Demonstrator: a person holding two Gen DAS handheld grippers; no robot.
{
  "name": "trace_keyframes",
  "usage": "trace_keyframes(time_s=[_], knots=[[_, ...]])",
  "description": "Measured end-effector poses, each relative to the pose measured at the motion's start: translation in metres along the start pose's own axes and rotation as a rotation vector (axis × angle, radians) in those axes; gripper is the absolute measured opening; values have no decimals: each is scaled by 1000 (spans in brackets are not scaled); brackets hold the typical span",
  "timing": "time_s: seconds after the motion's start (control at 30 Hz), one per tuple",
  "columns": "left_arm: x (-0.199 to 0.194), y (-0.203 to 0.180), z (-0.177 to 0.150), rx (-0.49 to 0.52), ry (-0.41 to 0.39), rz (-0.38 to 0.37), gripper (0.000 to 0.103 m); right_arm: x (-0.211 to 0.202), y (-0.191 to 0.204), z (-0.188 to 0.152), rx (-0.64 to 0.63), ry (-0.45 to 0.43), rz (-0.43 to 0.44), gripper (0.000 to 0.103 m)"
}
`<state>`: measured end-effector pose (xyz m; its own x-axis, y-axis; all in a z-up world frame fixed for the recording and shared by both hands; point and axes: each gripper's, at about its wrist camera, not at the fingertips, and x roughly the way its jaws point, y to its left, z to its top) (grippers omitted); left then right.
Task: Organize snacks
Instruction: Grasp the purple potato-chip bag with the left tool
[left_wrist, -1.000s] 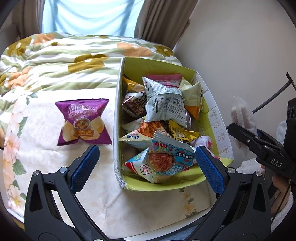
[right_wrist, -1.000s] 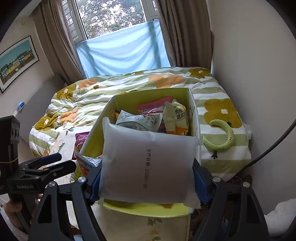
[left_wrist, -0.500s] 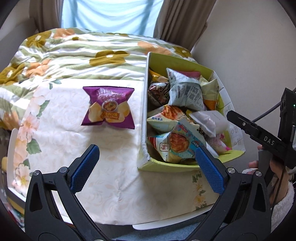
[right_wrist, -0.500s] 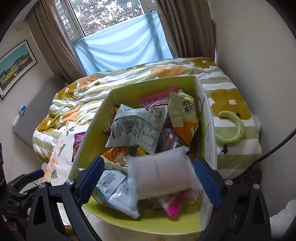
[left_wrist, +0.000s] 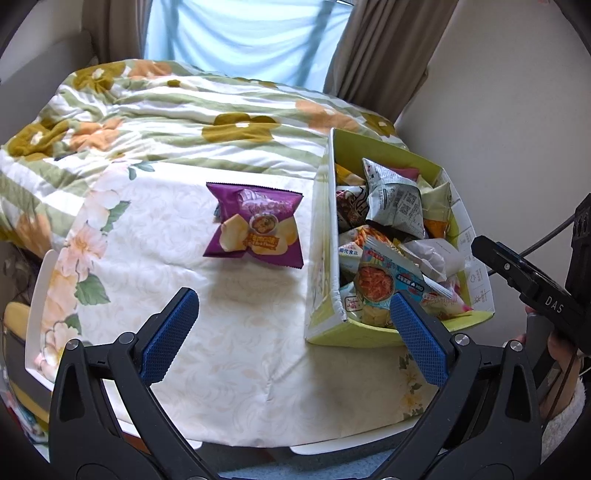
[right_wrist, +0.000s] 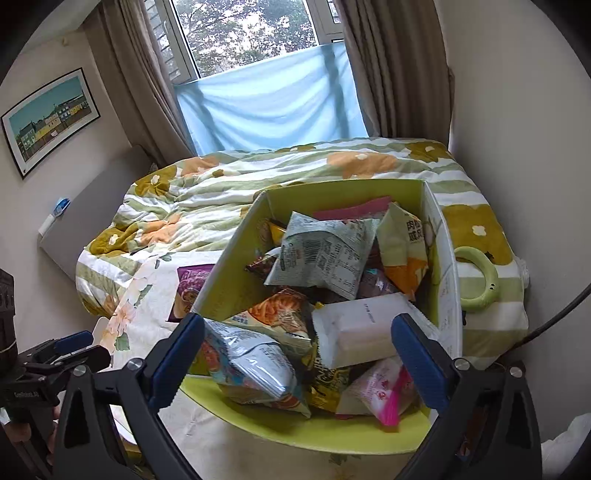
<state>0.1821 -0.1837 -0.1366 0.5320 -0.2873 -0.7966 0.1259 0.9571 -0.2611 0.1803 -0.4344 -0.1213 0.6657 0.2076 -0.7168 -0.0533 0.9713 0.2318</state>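
Snacks fill the green box (left_wrist: 325, 229) in our left wrist view, and one purple chip bag (left_wrist: 255, 229) lies alone on the floral tablecloth (left_wrist: 236, 350), just left of the box wall. A second ago this view faced the box; now it has swung toward the bag, which sits ahead of our left gripper (left_wrist: 291, 332) and between its finger lines, well apart from the pads. Its jaws stand wide with nothing in them.

From the right wrist, the white packet (right_wrist: 354, 332) that our right gripper (right_wrist: 299, 354) clamped a second ago now lies in the box among the other packs. The jaws are spread and empty, the packet lying below and between them. We judge that item stowed, leaving the purple bag as the last loose snack in sight.
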Motion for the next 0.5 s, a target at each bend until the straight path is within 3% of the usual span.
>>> trace_keyframes(time_s=[0.5], knots=[[43,38,74,81,82,-31,103,32,97,5,-125,13,-32,101]])
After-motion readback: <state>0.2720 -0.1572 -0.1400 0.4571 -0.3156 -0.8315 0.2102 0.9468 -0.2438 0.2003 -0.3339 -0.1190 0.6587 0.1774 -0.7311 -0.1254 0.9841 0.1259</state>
